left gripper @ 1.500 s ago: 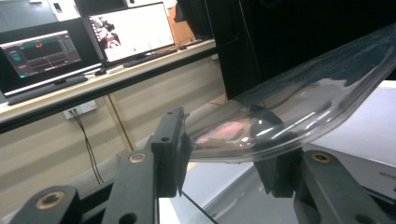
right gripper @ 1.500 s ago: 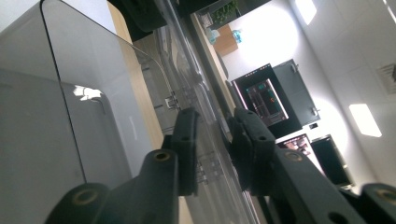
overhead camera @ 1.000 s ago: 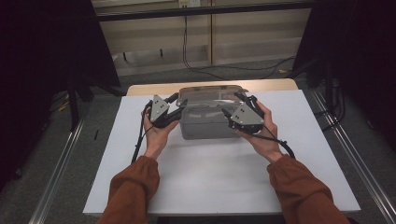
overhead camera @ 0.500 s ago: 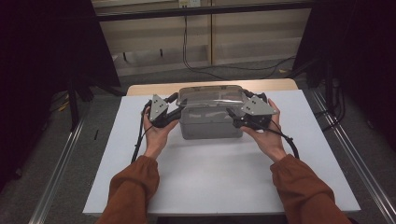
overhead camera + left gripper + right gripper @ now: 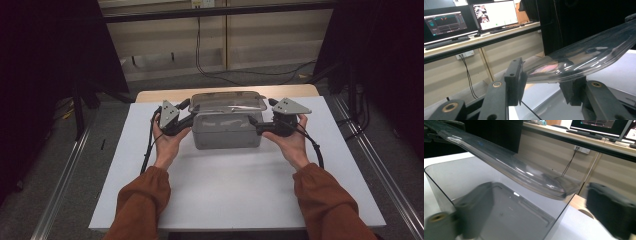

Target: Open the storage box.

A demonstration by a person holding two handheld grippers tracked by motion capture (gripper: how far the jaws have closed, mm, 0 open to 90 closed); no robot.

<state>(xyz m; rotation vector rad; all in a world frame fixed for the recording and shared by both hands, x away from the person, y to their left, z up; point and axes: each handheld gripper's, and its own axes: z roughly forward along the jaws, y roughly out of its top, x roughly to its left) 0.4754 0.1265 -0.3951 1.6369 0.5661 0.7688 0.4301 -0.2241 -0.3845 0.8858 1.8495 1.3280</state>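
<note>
Our left gripper [image 5: 184, 121] sits left of centre in the high view, its jaws set around the left edge of a clear lid [image 5: 228, 101]; in the left gripper view the lid [image 5: 584, 61] rim lies between the two black jaws, but we cannot tell whether they pinch it. Our right gripper [image 5: 264, 126] meets the lid's right edge, and in the right gripper view its jaws stand wide apart, blurred, with the lid [image 5: 524, 173] end between them, untouched as far as we can see.

Beneath the lid is a grey translucent box [image 5: 226, 130], at the middle of the white table [image 5: 225, 200]; we see nothing inside it [image 5: 506, 215].

Compared with a second ago, the right gripper has swung outward from over the box to its right end, and the lid looks raised at that end.
</note>
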